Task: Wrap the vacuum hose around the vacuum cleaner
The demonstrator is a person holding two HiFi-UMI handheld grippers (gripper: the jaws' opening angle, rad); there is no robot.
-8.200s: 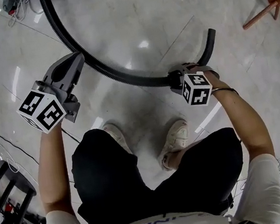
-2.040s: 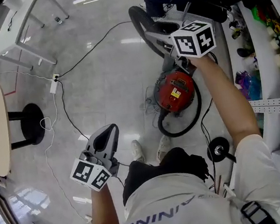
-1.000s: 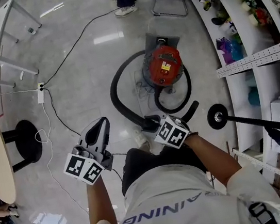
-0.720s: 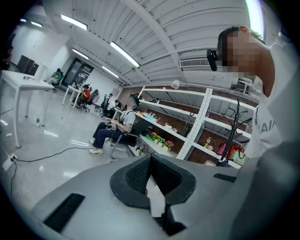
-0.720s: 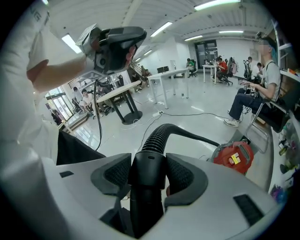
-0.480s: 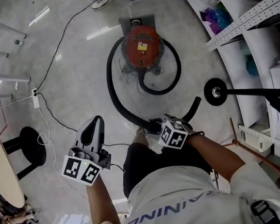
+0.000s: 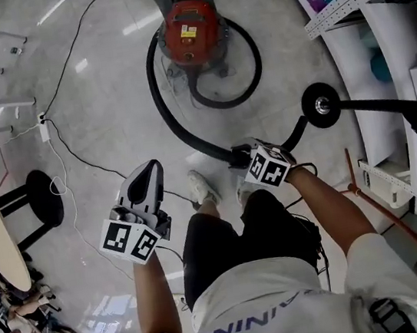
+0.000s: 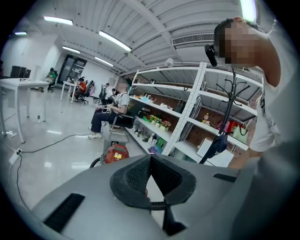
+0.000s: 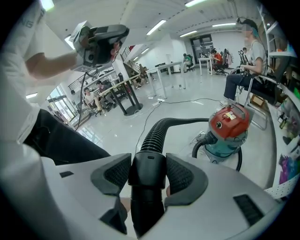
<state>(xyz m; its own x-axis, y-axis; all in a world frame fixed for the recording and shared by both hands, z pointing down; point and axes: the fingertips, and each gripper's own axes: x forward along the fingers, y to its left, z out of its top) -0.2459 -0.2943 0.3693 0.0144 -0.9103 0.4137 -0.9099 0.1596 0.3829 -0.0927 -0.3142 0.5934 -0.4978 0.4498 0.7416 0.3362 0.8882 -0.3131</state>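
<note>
Right claw (image 9: 149, 176) is clamped on the smooth hard cuff (image 9: 146, 174) of the vacuum hose (image 7: 171, 121). Left claw (image 8: 150, 161) is closed together, nothing held. Hose is curved on the floor (image 7: 103, 84) beside the vacuum cleaner (image 7: 189, 25). Ribbed length is judged light and springy, probably slippery, so the cuff is the better hold.

Open floor (image 7: 103, 84) between hose (image 7: 151, 81) and stool (image 7: 42, 196)

Black ribbed hose (image 9: 154, 133), red vacuum cleaner (image 9: 229, 123)
</note>
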